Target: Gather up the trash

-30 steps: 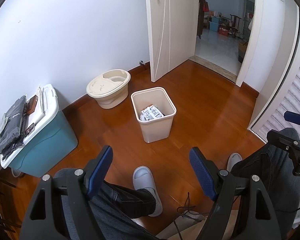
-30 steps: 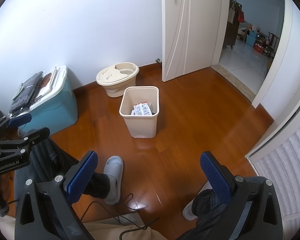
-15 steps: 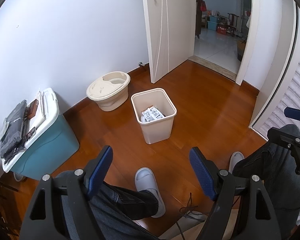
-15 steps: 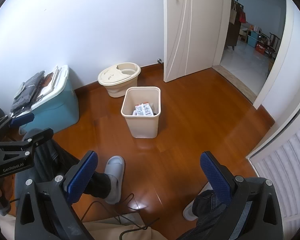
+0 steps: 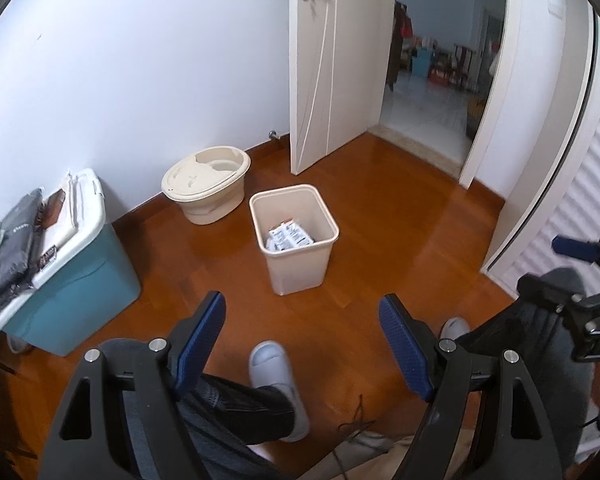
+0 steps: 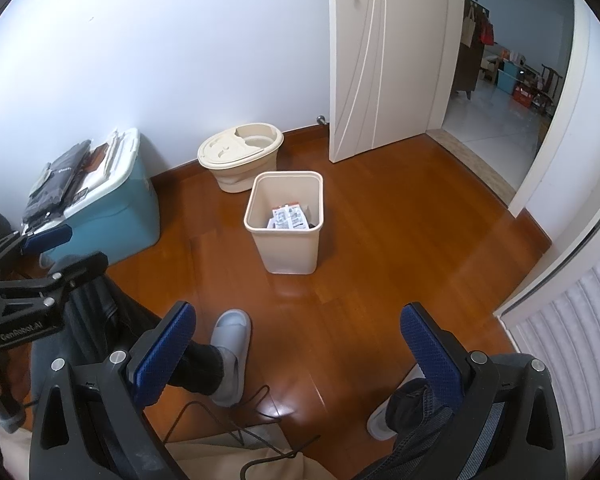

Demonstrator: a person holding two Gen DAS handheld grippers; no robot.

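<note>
A beige square trash bin [image 5: 323, 248] stands on the wooden floor ahead; it also shows in the right wrist view [image 6: 293, 248]. White printed wrappers [image 5: 289, 236] lie inside it, seen too in the right wrist view [image 6: 287, 218]. My left gripper [image 5: 302, 312] is open and empty, held above the person's legs, well short of the bin. My right gripper [image 6: 297, 318] is open and empty, likewise back from the bin. Each gripper shows at the edge of the other's view.
A beige oval mop bucket [image 5: 207, 190] sits by the wall behind the bin. A teal storage box [image 5: 67, 280] with items on its white lid stands at left. An open white door [image 5: 332, 60] leads to another room. Slippered feet [image 5: 277, 372] rest on the floor.
Both views have drifted back and tilted slightly; the bin sits a little farther off. Both grippers stay open and empty.
</note>
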